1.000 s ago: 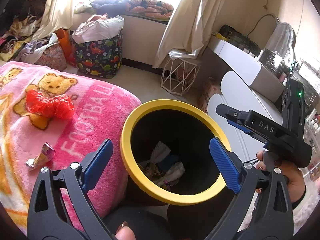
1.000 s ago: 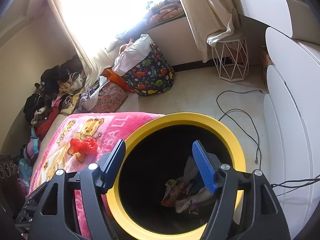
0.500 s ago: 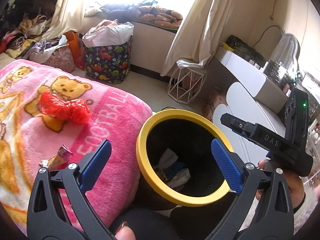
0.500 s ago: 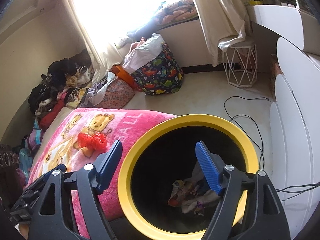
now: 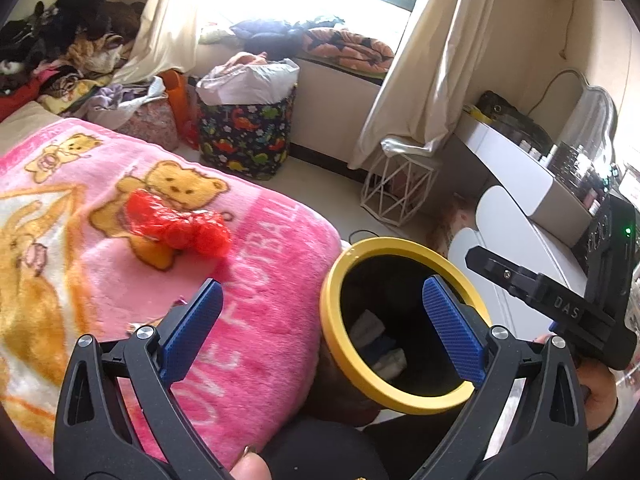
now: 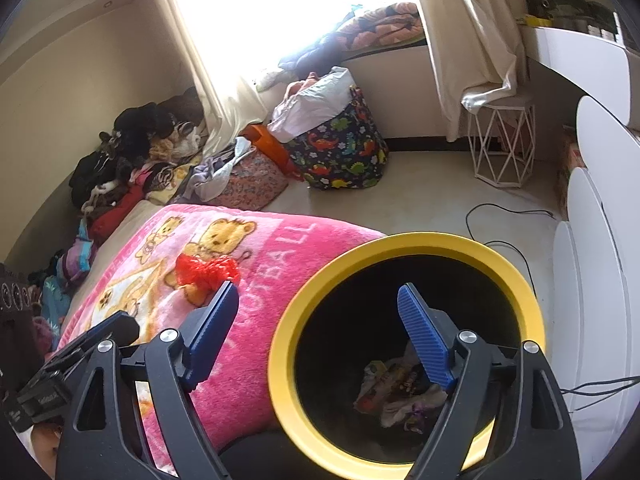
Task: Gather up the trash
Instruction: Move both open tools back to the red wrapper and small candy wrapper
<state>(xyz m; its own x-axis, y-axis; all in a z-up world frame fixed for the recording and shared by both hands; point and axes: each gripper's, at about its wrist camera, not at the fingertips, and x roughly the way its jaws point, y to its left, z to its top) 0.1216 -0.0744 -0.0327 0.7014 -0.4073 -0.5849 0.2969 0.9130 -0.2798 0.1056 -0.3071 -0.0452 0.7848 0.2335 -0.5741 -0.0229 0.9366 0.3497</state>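
- Pink blanket (image 5: 120, 240) fills nine o'clock.
- Yellow-rimmed bin (image 6: 404, 240) at five o'clock, wrappers (image 6: 400, 392) inside.
- Left gripper (image 5: 320, 324): wide, nothing between its jaws.
- Right gripper (image 6: 320, 332): jaws just been opening, wide, nothing between them.
- Red plastic trash (image 5: 180, 228) on the blanket, eleven o'clock.

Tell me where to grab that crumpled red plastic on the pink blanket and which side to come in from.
Grip the pinched waist of the red plastic, where its two puffed lobes meet; that looks the narrowest, firmest part. Come from above with fingers straddling the waist, since it lies flat on the soft pink blanket with no edge to get under. The open left gripper looks nearer.
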